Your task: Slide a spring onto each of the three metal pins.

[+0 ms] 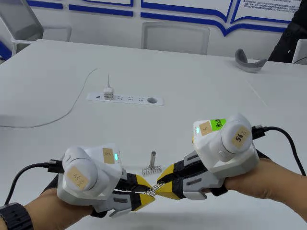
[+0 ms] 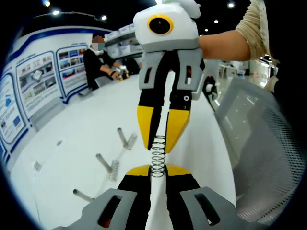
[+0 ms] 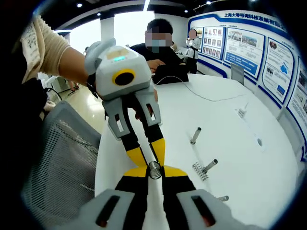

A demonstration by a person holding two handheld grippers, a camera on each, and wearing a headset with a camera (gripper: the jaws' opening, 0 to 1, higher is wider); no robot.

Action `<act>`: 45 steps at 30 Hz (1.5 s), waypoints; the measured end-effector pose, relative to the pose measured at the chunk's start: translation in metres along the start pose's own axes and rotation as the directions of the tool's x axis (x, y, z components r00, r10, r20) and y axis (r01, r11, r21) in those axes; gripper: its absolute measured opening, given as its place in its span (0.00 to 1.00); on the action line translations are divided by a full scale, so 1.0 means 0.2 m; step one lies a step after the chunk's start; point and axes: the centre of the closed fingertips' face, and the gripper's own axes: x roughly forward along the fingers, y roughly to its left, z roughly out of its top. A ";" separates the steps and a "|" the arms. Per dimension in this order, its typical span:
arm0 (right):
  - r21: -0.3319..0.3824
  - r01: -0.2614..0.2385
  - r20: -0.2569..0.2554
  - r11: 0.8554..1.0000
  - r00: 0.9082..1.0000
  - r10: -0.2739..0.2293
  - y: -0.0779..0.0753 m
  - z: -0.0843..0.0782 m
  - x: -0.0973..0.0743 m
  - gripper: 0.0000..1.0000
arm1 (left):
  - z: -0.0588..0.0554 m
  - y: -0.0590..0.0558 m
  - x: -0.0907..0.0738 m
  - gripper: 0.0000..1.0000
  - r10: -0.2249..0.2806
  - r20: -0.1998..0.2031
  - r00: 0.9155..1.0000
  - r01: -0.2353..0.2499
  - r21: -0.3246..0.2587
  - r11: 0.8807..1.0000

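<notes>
1. Spring (image 2: 157, 152) is held between the two grippers, low over the table (image 1: 216, 86), right in front of the person.
2. Left gripper (image 2: 157, 171) is clamped on one end of it. Right gripper (image 3: 154, 171) is clamped on the other, and the two sets of tips nearly meet.
3. Its long axis runs from gripper to gripper, roughly level in the head view.
4. Pin (image 1: 152, 159) stands upright just beyond the tips, away from the person, about equally near both grippers.
5. The spring's axis therefore lies crosswise to the pin. I judge that one gripper must let go while the other swings the spring upright, open end down, over the pin's top.
6. Loose spring (image 1: 151, 170) lies flat at that pin's foot, apparently not threaded on it.
7. Second pin (image 2: 123, 138) and third pin (image 2: 82, 195) stand to either side and look bare.
</notes>
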 end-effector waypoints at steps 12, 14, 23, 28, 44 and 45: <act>-0.043 -0.026 -0.066 0.999 0.998 0.024 -0.01 0.05 0.03 0.12 | -0.01 0.02 0.00 0.10 0.023 0.017 1.000 -0.022 -0.021 1.000; -0.049 -0.029 -0.070 0.998 0.997 0.025 -0.01 0.06 0.04 0.11 | -0.01 0.03 0.00 0.10 0.028 0.021 0.999 -0.028 -0.025 0.999; -0.049 -0.031 -0.070 0.998 0.997 0.027 -0.02 0.08 0.06 0.11 | -0.02 0.05 -0.02 0.12 0.044 0.036 0.998 -0.042 -0.056 0.998; -0.050 -0.031 -0.068 0.998 0.997 0.028 -0.04 0.10 0.06 0.11 | -0.03 0.05 -0.03 0.16 0.052 0.040 0.998 -0.049 -0.073 0.996; -0.055 -0.022 -0.058 0.998 0.998 0.019 -0.09 0.15 0.07 0.11 | -0.11 0.12 -0.11 0.30 0.135 0.051 0.990 -0.125 -0.166 0.978; -0.055 -0.021 -0.057 0.998 0.998 0.018 -0.09 0.15 0.07 0.11 | -0.11 0.12 -0.11 0.31 0.141 0.052 0.989 -0.131 -0.171 0.977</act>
